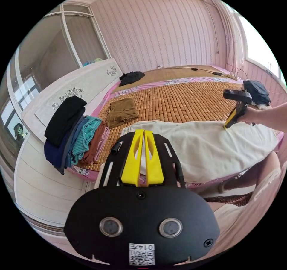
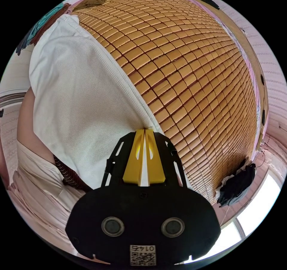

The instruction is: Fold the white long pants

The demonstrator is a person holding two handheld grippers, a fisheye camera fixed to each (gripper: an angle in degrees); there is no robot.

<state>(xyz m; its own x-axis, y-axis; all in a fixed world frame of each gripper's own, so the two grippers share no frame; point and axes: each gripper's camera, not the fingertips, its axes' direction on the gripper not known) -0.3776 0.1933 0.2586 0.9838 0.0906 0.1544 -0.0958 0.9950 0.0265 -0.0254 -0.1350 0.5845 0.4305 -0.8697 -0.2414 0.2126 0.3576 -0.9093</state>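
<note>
Two ends held: the white long pants (image 1: 209,147) lie stretched lengthwise along the near edge of the bed, one gripper at each end.
Bed: a bamboo mat (image 1: 179,102) covers most of it; the pants rest on the mat's near strip and droop a little over the pink edge toward the person.
Pants: already narrowed into one long band, it seems — leg on leg — with a seam running along the far edge in the right gripper view (image 2: 89,102).
Clothes pile: a stack of dark, teal and rust garments (image 1: 77,135) hangs over the bed corner just beside the pants' left end; a brown folded piece (image 1: 121,111) lies on the mat behind it, apart from the pants.
Left gripper (image 1: 144,130): jaws pressed together at the left end of the pants, white cloth showing between and under them; it looks pinched on the fabric.
Right gripper (image 2: 144,130): jaws closed at the far seam of the pants' right end, cloth running up into the tips — pinching it, by the look.
Step in hand: judged to be the grip before a lengthwise fold, both ends taken.
Next move: probably needs one end lifted and carried over to meet the other, edges kept aligned, cloth kept taut enough not to sag off the bed.
</note>
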